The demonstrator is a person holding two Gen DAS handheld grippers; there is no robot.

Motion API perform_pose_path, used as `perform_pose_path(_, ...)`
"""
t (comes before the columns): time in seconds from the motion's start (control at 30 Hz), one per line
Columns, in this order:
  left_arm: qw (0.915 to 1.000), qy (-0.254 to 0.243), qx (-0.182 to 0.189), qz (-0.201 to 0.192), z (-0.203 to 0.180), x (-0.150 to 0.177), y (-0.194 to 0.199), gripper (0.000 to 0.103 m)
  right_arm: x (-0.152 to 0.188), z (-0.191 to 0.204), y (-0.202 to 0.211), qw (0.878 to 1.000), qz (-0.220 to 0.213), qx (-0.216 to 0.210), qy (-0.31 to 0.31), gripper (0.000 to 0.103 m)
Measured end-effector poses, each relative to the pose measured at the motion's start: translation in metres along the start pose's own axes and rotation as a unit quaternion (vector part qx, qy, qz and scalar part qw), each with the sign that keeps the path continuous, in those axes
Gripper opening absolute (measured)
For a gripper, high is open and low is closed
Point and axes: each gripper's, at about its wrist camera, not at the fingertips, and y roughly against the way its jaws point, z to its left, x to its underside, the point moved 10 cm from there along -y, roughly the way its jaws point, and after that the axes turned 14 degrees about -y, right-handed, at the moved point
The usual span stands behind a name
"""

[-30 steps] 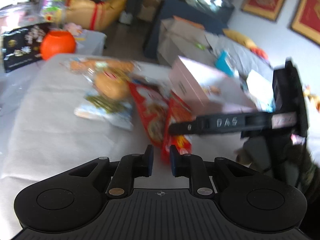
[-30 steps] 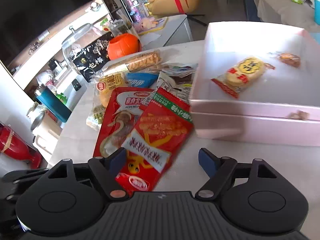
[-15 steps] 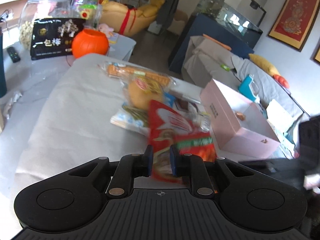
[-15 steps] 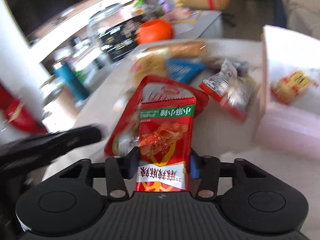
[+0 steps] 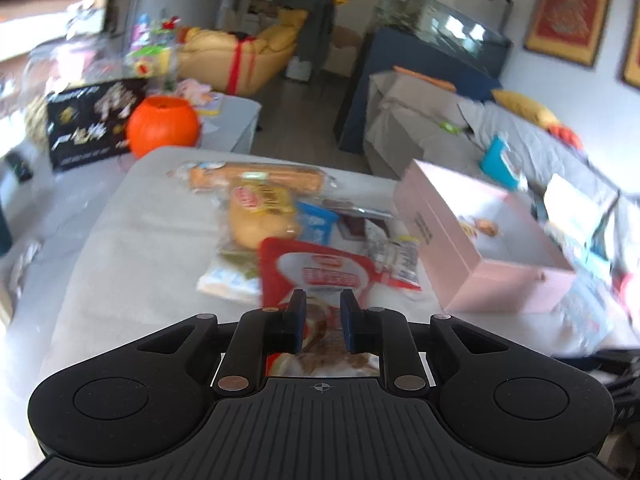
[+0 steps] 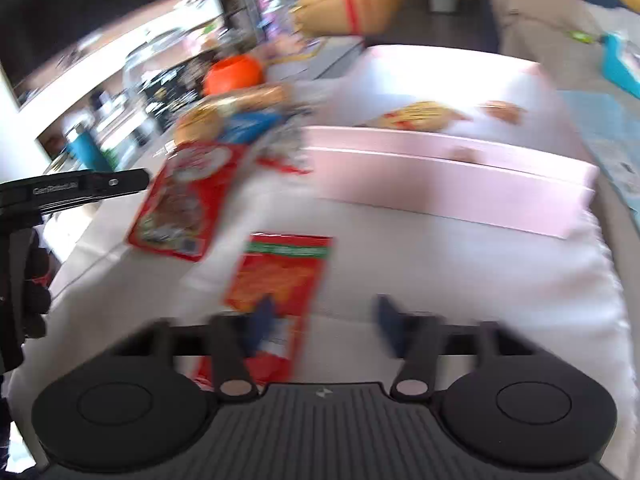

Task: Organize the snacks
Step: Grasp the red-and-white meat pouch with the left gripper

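In the left wrist view, the left gripper (image 5: 322, 320) hovered nearly clenched over the large red bag (image 5: 320, 276) beside the pink box (image 5: 492, 276); in the right wrist view, the right gripper (image 6: 324, 324) had released the red snack packet (image 6: 280, 280) onto the worktop (image 6: 460, 280), short of the box.

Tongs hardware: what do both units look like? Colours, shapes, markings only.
Both alike: matte black plastic. The left tongs have dark blue pads on black link arms with copper-coloured pivot pins, two round discs on the body and a ribbed deck with a small crosshair mark. The right tongs match, though blurred. No cables or sleeves show.
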Motion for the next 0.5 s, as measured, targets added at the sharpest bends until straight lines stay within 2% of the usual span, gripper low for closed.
perform_pose_path(0.1,0.9981,-0.054,-0.028,0.012,-0.01,-0.003,-0.01,0.027,0.001,-0.024,0.005,0.998,-0.037,0.043,0.0,0.08)
perform_pose_path(0.17,0.9932,-0.081,-0.081,0.02,-0.004,-0.003,-0.015,0.026,0.004,-0.035,0.006,0.997,-0.048,0.059,0.0,0.08)
perform_pose_path(0.2,0.9924,-0.076,-0.094,0.022,0.0,-0.002,-0.017,0.027,0.006,-0.039,0.005,0.997,-0.05,0.063,-0.001,0.08)
perform_pose_path(0.27,0.9957,-0.036,-0.082,0.024,0.008,-0.002,-0.023,0.028,0.007,-0.044,0.004,0.996,-0.063,0.064,0.002,0.082)
perform_pose_path(0.33,0.9976,-0.019,-0.064,0.018,0.007,-0.004,-0.027,0.028,0.007,-0.042,0.001,0.995,-0.072,0.066,0.008,0.084)
perform_pose_path(0.5,0.9958,-0.083,-0.028,0.028,-0.023,-0.005,-0.042,0.03,0.009,-0.044,0.005,0.995,-0.076,0.069,0.013,0.087)
